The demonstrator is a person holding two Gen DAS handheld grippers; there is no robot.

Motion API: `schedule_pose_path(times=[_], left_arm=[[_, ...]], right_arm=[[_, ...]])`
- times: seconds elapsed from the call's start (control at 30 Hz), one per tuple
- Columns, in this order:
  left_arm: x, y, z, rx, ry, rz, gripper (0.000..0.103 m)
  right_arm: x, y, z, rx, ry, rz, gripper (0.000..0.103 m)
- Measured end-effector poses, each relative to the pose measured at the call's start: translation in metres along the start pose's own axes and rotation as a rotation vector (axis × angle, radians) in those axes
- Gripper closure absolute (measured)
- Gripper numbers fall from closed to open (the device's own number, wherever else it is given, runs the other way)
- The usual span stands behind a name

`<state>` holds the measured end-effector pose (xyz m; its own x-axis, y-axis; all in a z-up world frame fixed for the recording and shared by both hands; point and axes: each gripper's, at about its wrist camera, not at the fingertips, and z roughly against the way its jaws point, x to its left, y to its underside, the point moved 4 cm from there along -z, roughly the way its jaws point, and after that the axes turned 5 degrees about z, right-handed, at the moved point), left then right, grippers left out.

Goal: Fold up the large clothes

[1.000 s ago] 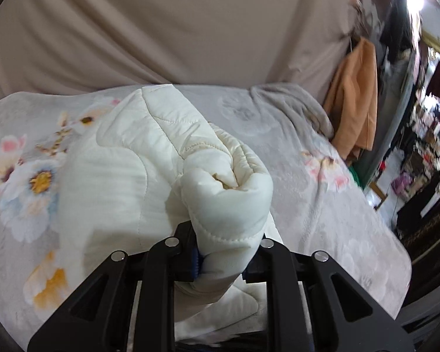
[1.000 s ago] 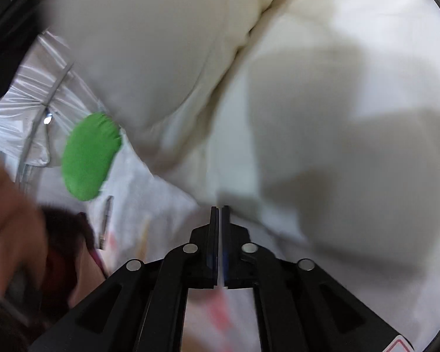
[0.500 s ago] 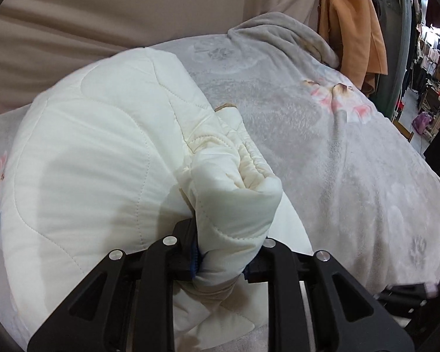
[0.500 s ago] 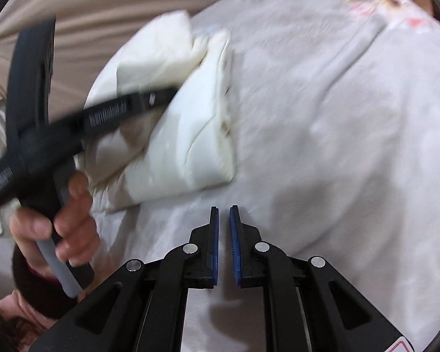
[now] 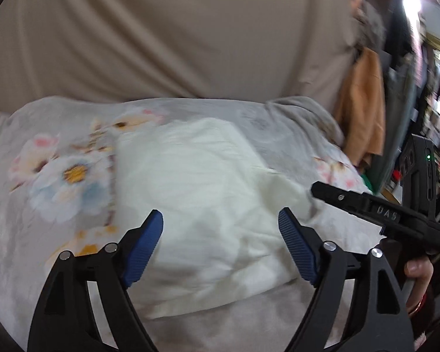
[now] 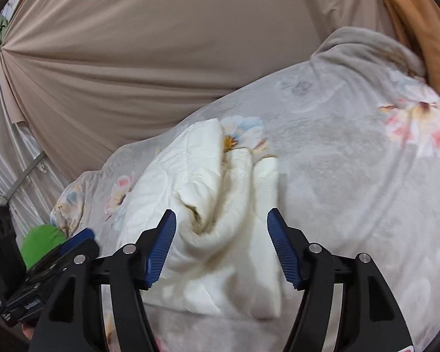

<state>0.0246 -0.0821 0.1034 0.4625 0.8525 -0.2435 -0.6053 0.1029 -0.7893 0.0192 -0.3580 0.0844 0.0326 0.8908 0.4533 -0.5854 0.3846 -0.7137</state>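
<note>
A cream quilted jacket lies folded into a thick bundle on the floral grey bedspread. It also shows in the right wrist view, with a rolled sleeve on top. My left gripper is open and empty, just above the bundle's near edge. My right gripper is open and empty, over the bundle's near side. The right gripper also shows at the right of the left wrist view. The left gripper's blue-tipped finger shows at the lower left of the right wrist view.
A beige curtain hangs behind the bed. An orange garment hangs at the right, beyond the bed's edge. A green object lies at the bed's left. A silver sheet hangs at the far left.
My left gripper has let go of the jacket's rolled sleeve and opened wide. The bundle now lies flat on the bed. My right gripper has opened and moved over the bundle.
</note>
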Motion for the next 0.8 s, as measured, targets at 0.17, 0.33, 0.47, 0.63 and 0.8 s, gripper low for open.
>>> schedule_pose_path(times=[0.17,0.33,0.47,0.63,0.8], left_arm=[[0.048,0.009,-0.008,0.045,-0.081,0.090,0.024],[0.061,0.022,-0.023,0.105,-0.070,0.125,0.025],[0.056,0.025,-0.022,0.098,-0.049,0.109,0.025],[0.046,0.046,-0.051,0.192,-0.035,0.089,0.025],[0.042,0.068,-0.075,0.229,-0.066,0.079,0.023]], right_arm=[[0.037,0.003,-0.038,0.078,-0.026,0.040,0.037],[0.039,0.024,-0.048,0.109,-0.001,0.119,0.085],[0.044,0.036,0.008,-0.049,-0.026,0.146,0.088],[-0.007,0.077,-0.006,0.019,0.094,0.048,0.088],[-0.035,0.102,-0.040,0.108,0.102,-0.004,0.086]])
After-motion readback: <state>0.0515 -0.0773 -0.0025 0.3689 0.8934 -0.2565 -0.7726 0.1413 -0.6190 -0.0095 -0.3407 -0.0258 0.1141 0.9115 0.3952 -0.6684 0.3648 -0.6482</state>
